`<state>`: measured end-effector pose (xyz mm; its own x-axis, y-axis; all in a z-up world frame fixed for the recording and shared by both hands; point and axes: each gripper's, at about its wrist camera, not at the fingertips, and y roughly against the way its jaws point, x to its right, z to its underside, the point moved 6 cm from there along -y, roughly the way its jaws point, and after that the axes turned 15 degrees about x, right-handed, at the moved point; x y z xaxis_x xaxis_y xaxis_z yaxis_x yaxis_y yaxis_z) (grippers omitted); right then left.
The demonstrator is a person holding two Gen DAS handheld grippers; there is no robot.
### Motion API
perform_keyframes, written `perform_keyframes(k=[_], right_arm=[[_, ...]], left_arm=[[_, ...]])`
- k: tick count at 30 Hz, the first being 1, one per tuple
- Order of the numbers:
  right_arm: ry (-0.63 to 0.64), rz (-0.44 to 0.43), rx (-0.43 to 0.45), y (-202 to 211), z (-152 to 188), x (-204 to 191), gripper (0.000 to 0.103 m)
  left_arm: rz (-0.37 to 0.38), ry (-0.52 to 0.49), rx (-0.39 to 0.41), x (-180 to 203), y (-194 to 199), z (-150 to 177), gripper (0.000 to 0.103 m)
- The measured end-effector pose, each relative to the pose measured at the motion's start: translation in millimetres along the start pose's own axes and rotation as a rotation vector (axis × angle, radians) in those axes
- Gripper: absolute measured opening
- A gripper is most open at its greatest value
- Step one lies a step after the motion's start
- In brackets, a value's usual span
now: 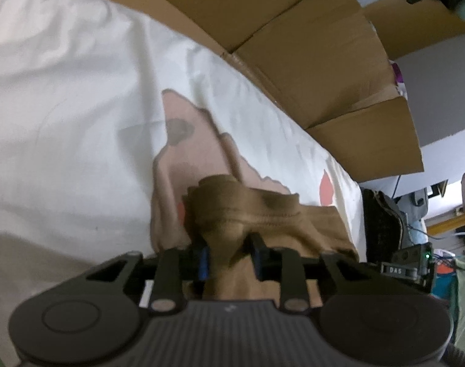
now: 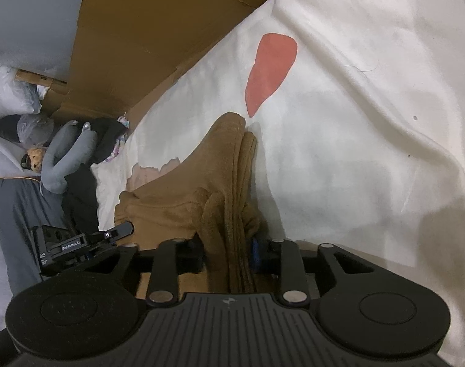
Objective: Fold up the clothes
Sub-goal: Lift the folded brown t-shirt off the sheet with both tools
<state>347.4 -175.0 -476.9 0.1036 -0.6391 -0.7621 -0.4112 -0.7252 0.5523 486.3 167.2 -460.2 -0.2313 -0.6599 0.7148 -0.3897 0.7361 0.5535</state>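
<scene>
Now your left gripper (image 1: pixel 229 255) pinches brown garment (image 1: pixel 263 214) bunched between its pads; right gripper (image 2: pixel 227 252) likewise; white sheet (image 2: pixel 354 122) ahead.

One garment (image 1: pixel 256 211) (brown); two tools (image 1: pixel 230 257)

Left gripper (image 1: pixel 230 255) fingers pinch bunched brown garment (image 1: pixel 256 211) over white sheet (image 1: pixel 64 107)

Brown garment (image 1: pixel 247 211), soft knit w/ a stitched hem, bunched into thick folds on a white sheet (image 1: pixel 64 107) printed w/ pink & red shapes. Left-wrist view: hem edge humps up, cloth rumpled. Right-wrist view: same garment (image 2: pixel 208 177) lies as a long ridge, several layers stacked on edge, tapering to a rounded tip just beside the sheet's red patch (image 2: pixel 270 70).
</scene>
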Motion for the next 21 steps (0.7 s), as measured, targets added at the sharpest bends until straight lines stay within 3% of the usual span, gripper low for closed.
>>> perform_keyframes(k=[8,13,14,16,21], right_arm=[[-0.014,-0.028,-0.003,-7.6,2.8,-1.0,0.04],[0.017,-0.036,-0.003,-15.6,4.7,-9.4,0.043],[0.022,-0.035,-0.004,-15.6,4.3,-9.9,0.04],[0.032,-0.02,-0.007,-15.2,3.2,-10.2,0.022],[0.079,0.023,0.001,-10.4,3.0,-22.9,0.019]], left_arm=[[0.028,-0.012,-0.024,2.5,-8.7,2.7,0.035],[0.024,-0.051,-0.02,4.9,-10.9,1.6,0.028],[0.017,-0.068,-0.015,5.8,-10.3,2.1,0.025],[0.001,-0.098,-0.008,7.9,-9.0,2.7,0.015],[-0.041,-0.16,-0.016,17.4,-5.9,0.7,0.008]])
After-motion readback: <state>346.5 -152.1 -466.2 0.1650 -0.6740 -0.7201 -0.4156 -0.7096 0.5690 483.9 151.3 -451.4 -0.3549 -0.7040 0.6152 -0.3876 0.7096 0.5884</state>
